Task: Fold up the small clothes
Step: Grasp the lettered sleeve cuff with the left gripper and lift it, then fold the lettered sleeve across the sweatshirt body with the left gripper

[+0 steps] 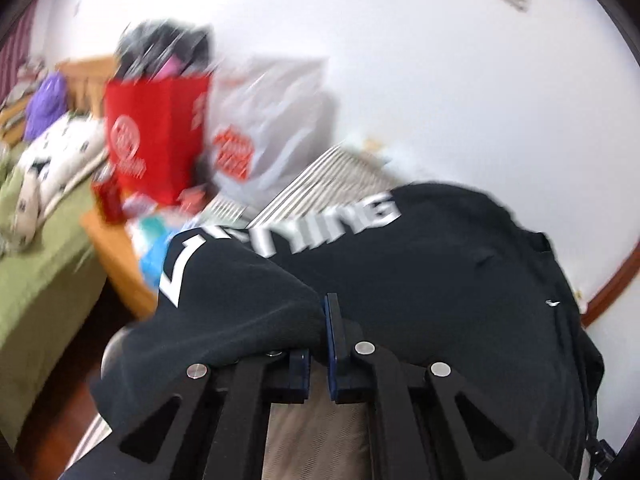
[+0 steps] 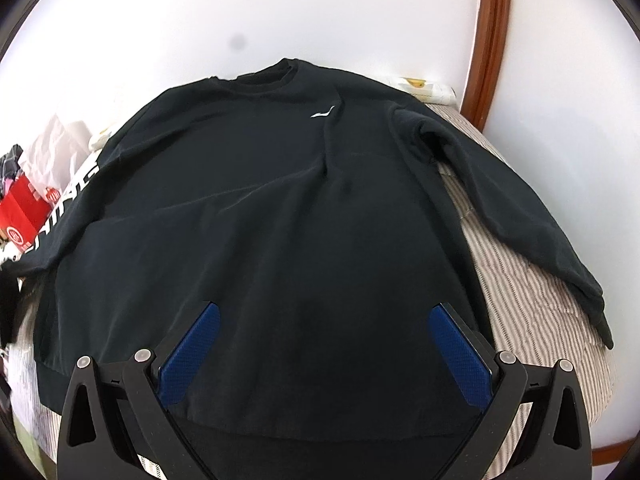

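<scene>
A black long-sleeved sweatshirt [image 2: 280, 200] lies spread front-up on a striped cover, its collar towards the wall. In the left wrist view its sleeve with white lettering [image 1: 240, 280] is lifted and drapes over my left gripper [image 1: 320, 320], which is shut on the sleeve cloth; the left finger is hidden under the fabric. My right gripper [image 2: 325, 308] hovers open over the lower body of the sweatshirt, blue pads [image 2: 192, 352] wide apart, nothing pinched. The other sleeve [image 2: 520, 216] lies stretched out to the right.
The striped cover [image 2: 532, 300] shows around the garment. To the left stand a red bag [image 1: 156, 136] and a white plastic bag [image 1: 272, 120], with clutter below them. A green blanket [image 1: 40, 260] and a wooden frame [image 1: 120, 268] lie further left. A white wall is behind.
</scene>
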A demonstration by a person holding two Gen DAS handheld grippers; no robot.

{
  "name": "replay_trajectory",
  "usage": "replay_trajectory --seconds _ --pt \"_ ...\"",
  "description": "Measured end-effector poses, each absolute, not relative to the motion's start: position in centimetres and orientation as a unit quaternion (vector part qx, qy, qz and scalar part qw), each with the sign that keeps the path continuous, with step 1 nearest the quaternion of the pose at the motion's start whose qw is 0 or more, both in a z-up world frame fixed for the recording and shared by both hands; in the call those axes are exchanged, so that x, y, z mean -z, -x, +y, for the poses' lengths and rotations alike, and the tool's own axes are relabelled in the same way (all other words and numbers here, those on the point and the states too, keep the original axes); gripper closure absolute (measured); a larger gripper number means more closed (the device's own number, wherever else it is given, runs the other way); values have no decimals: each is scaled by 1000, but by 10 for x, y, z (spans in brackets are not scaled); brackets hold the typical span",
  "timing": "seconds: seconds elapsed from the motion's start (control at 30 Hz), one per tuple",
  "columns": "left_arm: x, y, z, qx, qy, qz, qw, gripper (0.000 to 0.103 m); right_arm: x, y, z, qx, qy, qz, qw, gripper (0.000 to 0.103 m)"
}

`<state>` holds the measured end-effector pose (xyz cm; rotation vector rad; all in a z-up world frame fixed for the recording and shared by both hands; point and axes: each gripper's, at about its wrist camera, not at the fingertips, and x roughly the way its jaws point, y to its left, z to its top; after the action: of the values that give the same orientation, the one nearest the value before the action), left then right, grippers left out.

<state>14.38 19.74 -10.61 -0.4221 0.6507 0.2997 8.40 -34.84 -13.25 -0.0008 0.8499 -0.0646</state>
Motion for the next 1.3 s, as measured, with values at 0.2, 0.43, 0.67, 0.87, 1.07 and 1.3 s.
replay_trajectory --seconds 0.2,0.43,0.67,0.87,1.07,1.3 --pt "53 -188 121 -66 133 286 947 97 122 -82 -371 36 9 403 915 0" --pt "48 -248 15 23 64 307 949 97 117 -71 -414 58 -3 391 919 0" --pt "86 -287 -62 57 27 364 929 97 132 -53 -462 101 -27 399 911 0" --pt "110 -293 -70 56 59 410 908 93 148 -51 -480 116 -35 417 901 0" --pt "102 -254 -58 71 44 412 907 74 140 -62 -461 96 -9 406 909 0" --pt "91 -192 11 54 71 382 920 40 112 -82 -399 37 28 374 926 8"
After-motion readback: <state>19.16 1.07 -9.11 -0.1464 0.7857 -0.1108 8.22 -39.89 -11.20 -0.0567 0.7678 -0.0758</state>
